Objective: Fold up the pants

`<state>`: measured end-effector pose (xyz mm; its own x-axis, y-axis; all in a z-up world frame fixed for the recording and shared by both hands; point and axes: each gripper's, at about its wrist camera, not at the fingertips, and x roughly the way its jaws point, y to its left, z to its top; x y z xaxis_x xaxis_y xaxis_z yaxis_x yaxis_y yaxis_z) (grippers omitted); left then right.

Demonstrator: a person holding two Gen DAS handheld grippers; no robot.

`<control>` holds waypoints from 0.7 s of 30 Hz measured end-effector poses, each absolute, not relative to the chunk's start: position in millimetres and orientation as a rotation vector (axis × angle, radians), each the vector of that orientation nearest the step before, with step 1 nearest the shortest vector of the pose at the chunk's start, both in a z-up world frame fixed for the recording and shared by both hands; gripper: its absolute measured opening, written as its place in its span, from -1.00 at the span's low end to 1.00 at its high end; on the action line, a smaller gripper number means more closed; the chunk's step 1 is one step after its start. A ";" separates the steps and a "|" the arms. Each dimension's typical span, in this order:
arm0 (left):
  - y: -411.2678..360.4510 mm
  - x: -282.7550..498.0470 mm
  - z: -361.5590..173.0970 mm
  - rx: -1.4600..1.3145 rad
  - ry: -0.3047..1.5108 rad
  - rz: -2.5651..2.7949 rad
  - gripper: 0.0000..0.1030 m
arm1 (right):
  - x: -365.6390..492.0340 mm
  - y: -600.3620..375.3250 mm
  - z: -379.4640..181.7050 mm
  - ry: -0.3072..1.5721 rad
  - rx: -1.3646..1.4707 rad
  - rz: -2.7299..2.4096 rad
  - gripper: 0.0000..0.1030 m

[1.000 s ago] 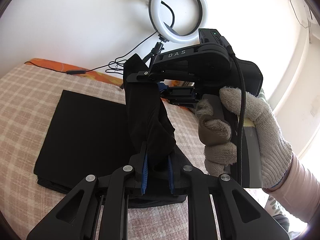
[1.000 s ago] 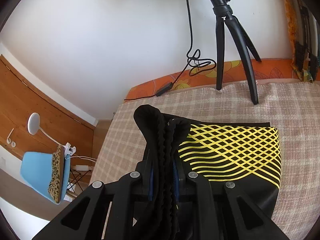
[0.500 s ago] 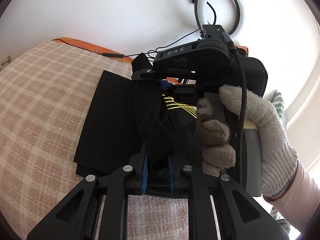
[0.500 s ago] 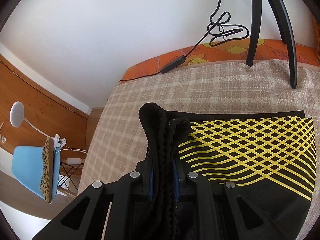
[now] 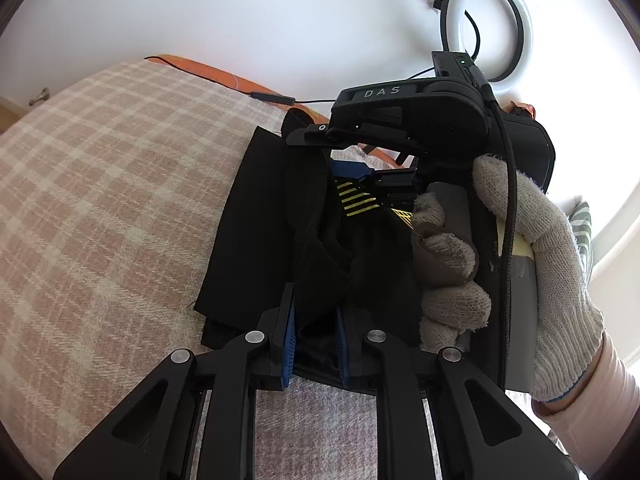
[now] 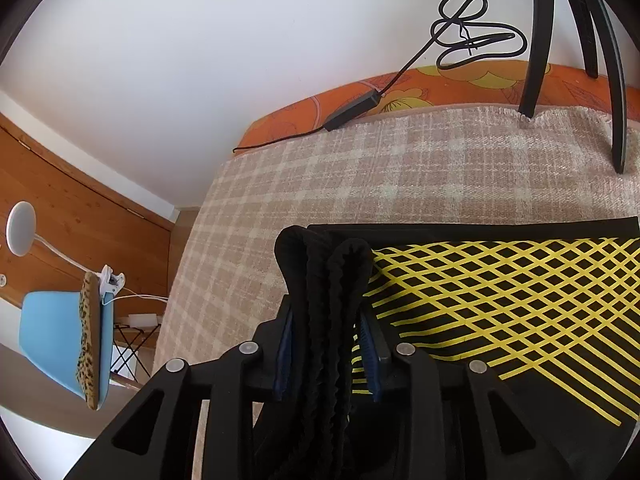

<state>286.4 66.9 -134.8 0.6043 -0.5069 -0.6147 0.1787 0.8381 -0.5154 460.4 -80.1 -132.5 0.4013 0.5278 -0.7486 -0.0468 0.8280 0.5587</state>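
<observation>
Nearest the left wrist camera, the left gripper (image 5: 316,344) had its blue-padded fingers (image 5: 288,340) clamped on a bunched fold of the black pants (image 5: 248,236), which lay partly folded on the plaid blanket (image 5: 100,208) covering the bed. Just beyond it, the right gripper (image 5: 352,168), held in a hand in a white knit glove (image 5: 532,264), pinched another raised edge of the same garment, with a patch of yellow stripes showing between the two tools. In the right wrist view, the right gripper (image 6: 326,344) had its fingers closed on a thick gathered ridge of elastic fabric, apparently the waistband, which stood up between the pads (image 6: 366,350). To the right of that ridge the pants (image 6: 500,304) spread flat across the blanket (image 6: 360,176), showing a yellow lattice print on black. Farther off, near the far edge of the bed, the black tripod legs (image 6: 536,40) stood on the blanket, with a cable (image 6: 360,104) along the orange patterned border (image 6: 400,92). The ring light (image 5: 486,24) was against the white wall.
</observation>
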 end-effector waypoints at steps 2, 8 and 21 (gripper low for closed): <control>69.2 287.8 -136.3 -0.433 0.833 -0.393 -0.64 | 459.3 -86.1 -125.5 1.087 0.484 0.391 -0.14; 83.2 280.8 -136.2 -0.470 0.847 -0.319 -0.28 | 451.7 -112.1 -114.0 1.070 0.471 0.392 -0.14; 60.1 293.1 -116.4 -0.208 0.818 -0.235 -0.11 | 410.7 -159.4 -109.2 1.002 0.224 0.356 -0.18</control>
